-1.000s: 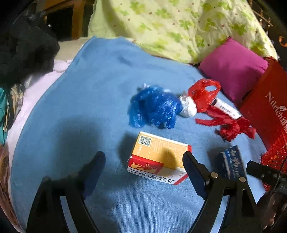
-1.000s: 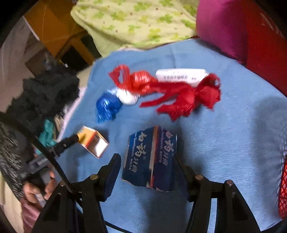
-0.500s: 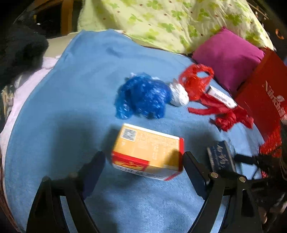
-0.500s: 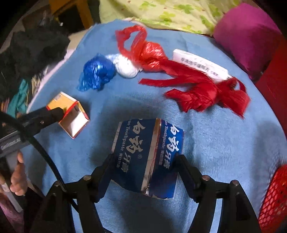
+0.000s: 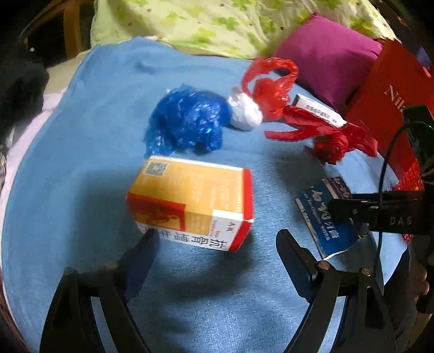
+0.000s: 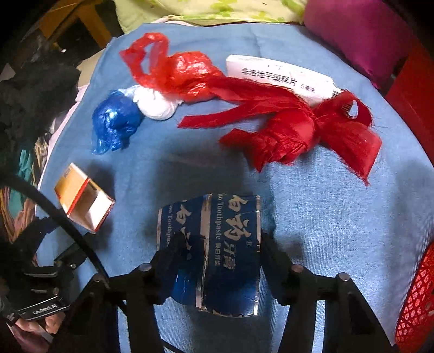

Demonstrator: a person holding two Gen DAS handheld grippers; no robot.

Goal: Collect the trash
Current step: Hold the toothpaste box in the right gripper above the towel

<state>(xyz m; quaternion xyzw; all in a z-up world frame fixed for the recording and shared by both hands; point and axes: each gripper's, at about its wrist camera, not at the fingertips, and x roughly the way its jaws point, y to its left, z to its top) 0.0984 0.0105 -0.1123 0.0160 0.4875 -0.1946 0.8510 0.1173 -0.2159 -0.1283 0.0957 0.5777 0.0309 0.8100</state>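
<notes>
Two pairs of black fingers over a blue towel (image 5: 81, 141) spread on a bed. Right gripper (image 6: 214, 252): fingers closing, blue toothpaste box (image 6: 217, 244) between them, right finger at the box's edge, left finger overlapping its crumpled left panel; firm pressing not clear from this view. Box flattened and torn, lying on the towel, also seen from the left wrist view (image 5: 325, 214) with one right finger across it. Left gripper (image 5: 217, 244): fingers spread wide, nothing gripped, tips just short of the orange-and-red medicine carton (image 5: 190, 201), which lies flat on the towel with a QR code on its top face and Chinese print on its near side; left fingertip close to the carton's near corner, right fingertip apart from it. Same carton at the far left of the right wrist view (image 6: 84, 201). Beyond the carton, a crumpled blue plastic bag (image 5: 190, 122), touching a small white wad (image 5: 245, 114), touching in turn a knotted red plastic bag (image 5: 271, 87). Farther right, frayed red ribbon strips (image 5: 320, 133) lying partly over a white medicine box (image 5: 317, 110) with black Chinese print. Behind these, a magenta pillow (image 5: 328, 51) and a green-patterned quilt (image 5: 230, 21). Red paper bag (image 5: 388, 108) standing at the right edge of the towel; red mesh basket (image 6: 417, 298) at the lower right of the right wrist view. Dark clothing (image 6: 32, 97) heaped off the towel's left side.
</notes>
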